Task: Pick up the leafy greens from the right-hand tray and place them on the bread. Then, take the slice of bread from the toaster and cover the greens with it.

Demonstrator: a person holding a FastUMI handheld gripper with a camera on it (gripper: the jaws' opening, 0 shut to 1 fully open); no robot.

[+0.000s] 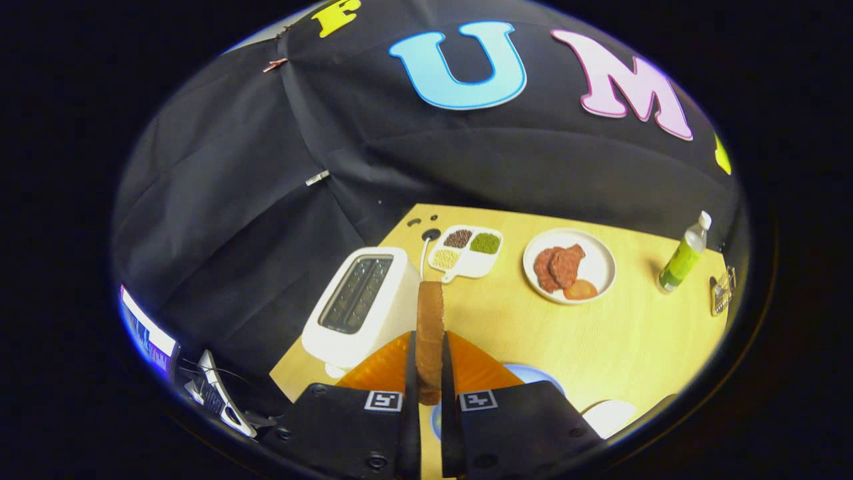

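My gripper (429, 373) is shut on a slice of toasted bread (430, 327), which stands upright on edge between the two fingers and reaches out beyond their tips. The white toaster (363, 307) stands just left of the slice, its two slots dark and empty. Below the fingers lies an orange mat (480, 370), and past it on the right peeks part of a blue plate (533, 375). The greens and the lower bread are hidden under the gripper body.
On the yellow table (633, 333) sit a white divided dish of grains (466, 252), a white plate with meat slices and tomato (568, 267) and a green bottle (683, 257). A white dish edge (610, 415) shows near the right finger. Equipment lies off the table's left.
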